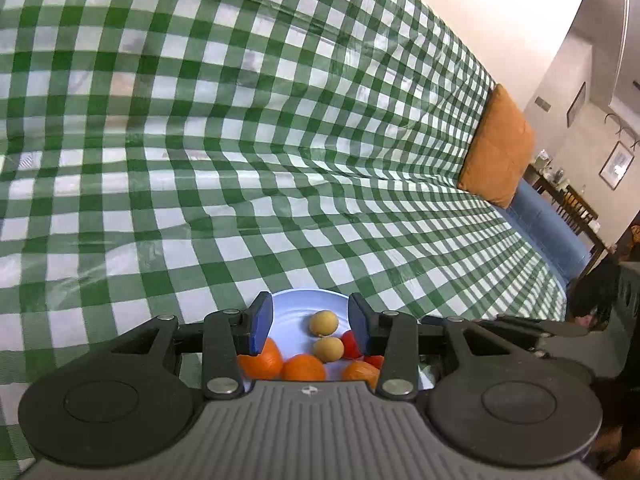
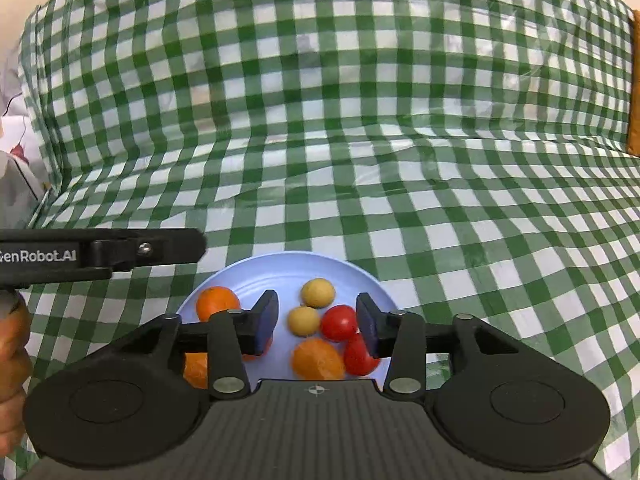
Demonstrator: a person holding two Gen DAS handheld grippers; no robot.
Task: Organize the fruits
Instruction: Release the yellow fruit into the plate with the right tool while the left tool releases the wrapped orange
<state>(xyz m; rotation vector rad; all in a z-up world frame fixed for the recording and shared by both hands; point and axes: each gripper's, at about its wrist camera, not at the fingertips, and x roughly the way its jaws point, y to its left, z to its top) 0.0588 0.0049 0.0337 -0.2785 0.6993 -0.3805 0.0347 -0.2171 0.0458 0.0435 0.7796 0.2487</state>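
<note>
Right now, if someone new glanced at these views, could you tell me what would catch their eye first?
The green checked cloth fills both views. Low in the middle sits a pale blue plate holding oranges, red tomatoes and small tan fruits, with the open right gripper hovering over it. At the left view's right edge, an orange cushion stands out.

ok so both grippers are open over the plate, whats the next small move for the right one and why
Probably lower the right gripper and close on the nearer tan fruit. Its jaws stand open and empty, with that fruit lying free between them on the blue plate. A red tomato sits right beside it, so a slight shift away from the tomato first may help.
</note>
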